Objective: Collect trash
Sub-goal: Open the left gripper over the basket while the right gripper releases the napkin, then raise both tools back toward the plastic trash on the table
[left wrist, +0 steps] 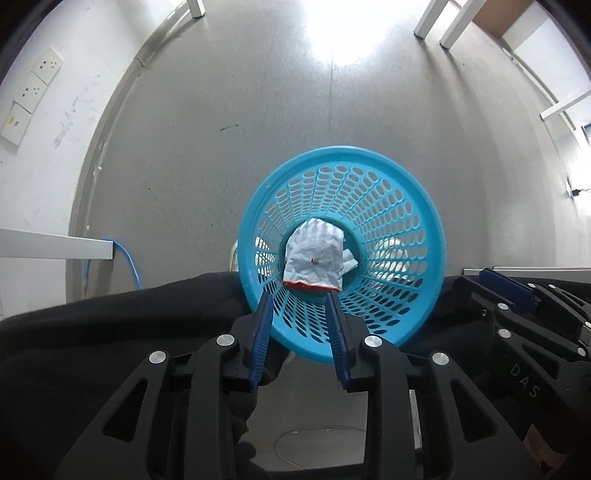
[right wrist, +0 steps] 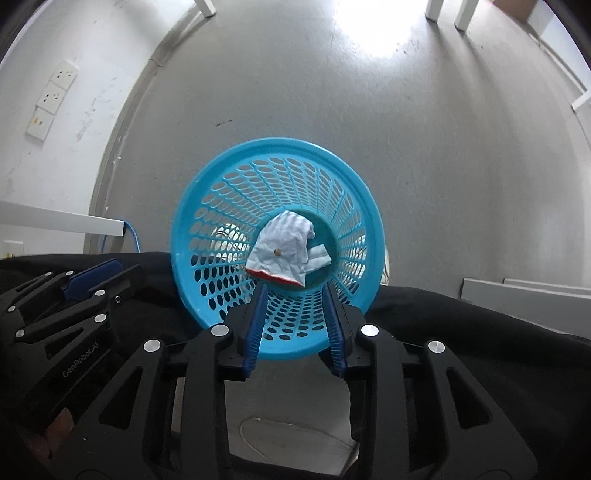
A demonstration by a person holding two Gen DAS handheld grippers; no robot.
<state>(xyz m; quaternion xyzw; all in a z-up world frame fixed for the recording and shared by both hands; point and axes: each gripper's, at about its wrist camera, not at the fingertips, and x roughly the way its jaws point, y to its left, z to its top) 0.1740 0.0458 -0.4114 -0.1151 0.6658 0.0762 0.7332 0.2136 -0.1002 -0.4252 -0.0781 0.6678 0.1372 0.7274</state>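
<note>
A blue perforated waste basket stands on the grey floor; it also shows in the right wrist view. At its bottom lies a crumpled white wrapper with a red edge, also seen from the right wrist, next to a small white scrap. My left gripper is open and empty, above the basket's near rim. My right gripper is open and empty, above the same rim. Each gripper appears at the side of the other's view: the right and the left.
Black cloth drapes below both grippers. A white wall with sockets is on the left. A white ledge and a blue cable are at left. White furniture legs stand at the far side.
</note>
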